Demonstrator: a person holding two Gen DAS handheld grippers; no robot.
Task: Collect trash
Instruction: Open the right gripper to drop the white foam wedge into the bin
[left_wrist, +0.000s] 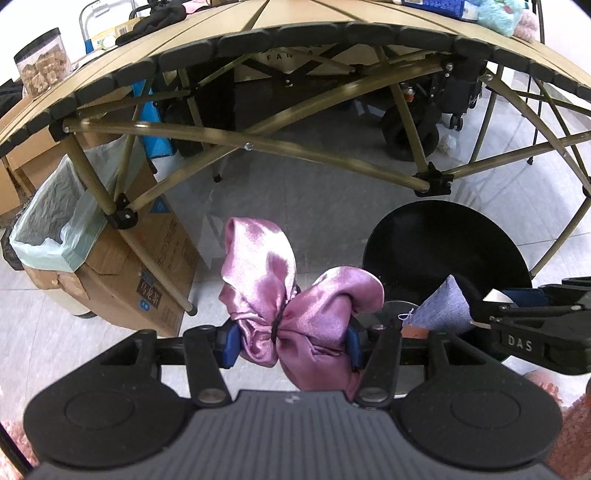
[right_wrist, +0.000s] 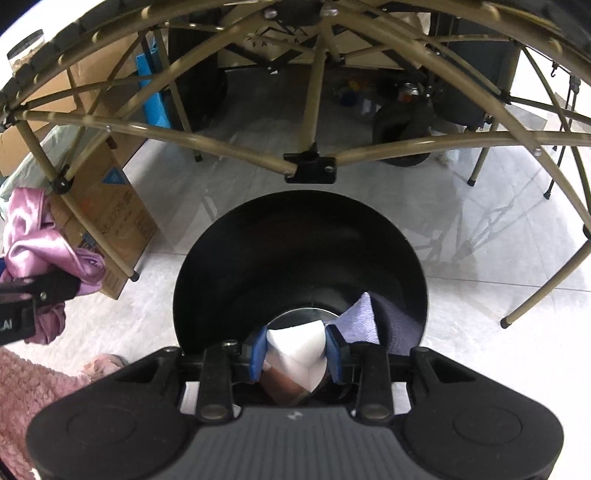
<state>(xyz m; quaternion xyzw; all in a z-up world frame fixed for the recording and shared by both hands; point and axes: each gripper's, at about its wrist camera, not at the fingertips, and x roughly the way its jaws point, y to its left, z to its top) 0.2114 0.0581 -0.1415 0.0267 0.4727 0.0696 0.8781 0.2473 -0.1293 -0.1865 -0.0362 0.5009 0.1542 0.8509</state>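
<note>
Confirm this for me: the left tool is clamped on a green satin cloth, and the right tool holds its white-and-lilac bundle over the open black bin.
Not quite. The satin cloth in the left tool is pink, not green; the left wrist view shows it pinched between the blue pads. The rest holds: the right tool grips the white-and-lilac bundle over the open black bin.

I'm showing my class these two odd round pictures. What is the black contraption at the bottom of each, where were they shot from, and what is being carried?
Each picture comes from a camera mounted on a hand-held two-finger gripper, looking forward along its fingers. The left gripper pinches a pink satin cloth. The right gripper pinches a white wrapper, with a lilac cloth alongside it, above a black bin. Behind stand a folding table and a lined cardboard box on the tiled floor.
</note>
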